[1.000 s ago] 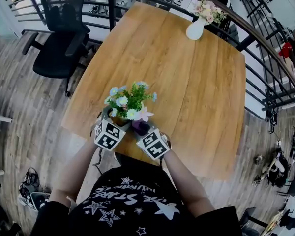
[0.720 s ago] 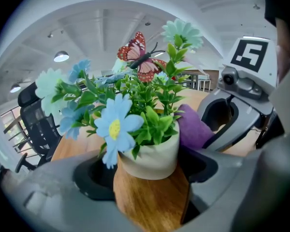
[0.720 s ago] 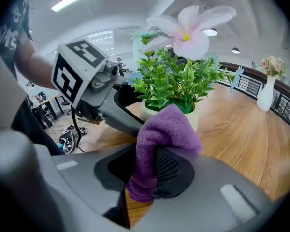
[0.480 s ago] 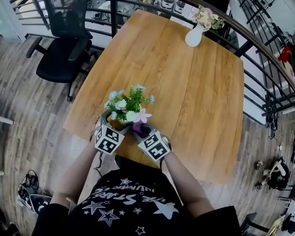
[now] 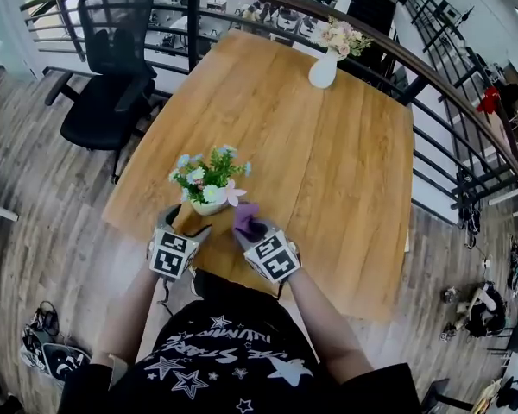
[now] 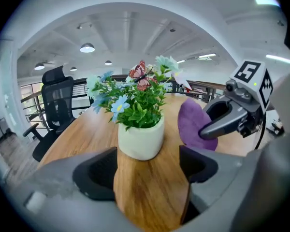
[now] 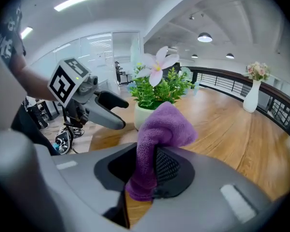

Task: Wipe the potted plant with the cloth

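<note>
Retreat of both tongs from the potted plant [image 5: 207,184] over the last second: left tongs [image 6: 150,166] no longer flank it, now gaping wide and empty just short of it; right tongs [image 7: 147,170] are clamped on the purple cloth [image 7: 162,127], at its 4 o'clock. Wiping pass likely finished or paused. Plant stands upright, long axis vertical, flowers up, near the counter [image 5: 328,162] 8 o'clock corner.

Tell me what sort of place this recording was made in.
Probably an office, perhaps on a raised level: a black swivel office chair stands beside a large wooden table, a dark metal railing curves round the table's far side, and round ceiling lamps hang overhead.
</note>
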Motion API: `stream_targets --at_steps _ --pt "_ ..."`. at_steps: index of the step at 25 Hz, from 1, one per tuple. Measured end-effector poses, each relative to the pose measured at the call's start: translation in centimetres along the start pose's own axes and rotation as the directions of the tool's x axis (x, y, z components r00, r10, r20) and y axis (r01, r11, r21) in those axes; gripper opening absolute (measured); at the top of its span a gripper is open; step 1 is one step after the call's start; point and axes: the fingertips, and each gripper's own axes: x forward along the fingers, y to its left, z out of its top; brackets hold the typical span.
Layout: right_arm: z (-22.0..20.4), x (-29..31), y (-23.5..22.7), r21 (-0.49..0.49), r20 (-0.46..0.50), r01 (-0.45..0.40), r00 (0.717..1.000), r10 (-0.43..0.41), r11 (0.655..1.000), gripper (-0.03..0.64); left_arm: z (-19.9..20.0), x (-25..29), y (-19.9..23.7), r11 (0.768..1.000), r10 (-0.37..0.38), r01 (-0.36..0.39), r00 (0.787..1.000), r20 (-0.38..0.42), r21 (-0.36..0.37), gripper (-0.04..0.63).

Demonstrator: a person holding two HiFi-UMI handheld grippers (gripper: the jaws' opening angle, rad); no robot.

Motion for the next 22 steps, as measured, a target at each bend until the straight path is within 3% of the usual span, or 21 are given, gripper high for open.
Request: stream_targets --at_steps 5,10,14,16,20,22 --pt "-1.3 -3.6 -0.9 0.034 0.041 0.052 0.998 -0.054 0.998 0.087 1.0 -2.4 -1.8 0.996 0.048 -0.041 0.995 0.090 -0.077 0.412" --pt "-2.0 -6.1 -1.1 0.073 0.067 0.078 0.994 -0.083 0.994 0.087 0.5 -5.0 -2.5 0.985 0.105 -0.084 0.986 0.132 -0.151 0.292" --pt "-1.9 -7.1 -0.4 0.142 0.107 0.069 0.991 -0.085 0.988 0.087 1.0 -7.9 -1.9 0.972 0.207 -0.178 0.957 0.202 -0.154 0.161" --pt "-2.1 -7.4 0.3 0.122 0.101 0.057 0.992 -0.070 0.991 0.087 1.4 -8.6 -1.8 0.966 0.229 -0.193 0.948 0.223 -0.171 0.107" --pt "-2.0 -7.4 0.7 0.044 0.084 0.051 0.995 -0.055 0.998 0.087 1.4 -8.5 -2.0 0.970 0.223 -0.191 0.948 0.228 -0.152 0.092" --pt "-1.6 -7.6 0.4 0.039 0.092 0.046 0.995 -0.049 0.998 0.087 1.8 -8.6 -2.4 0.968 0.232 -0.199 0.943 0.237 -0.155 0.040"
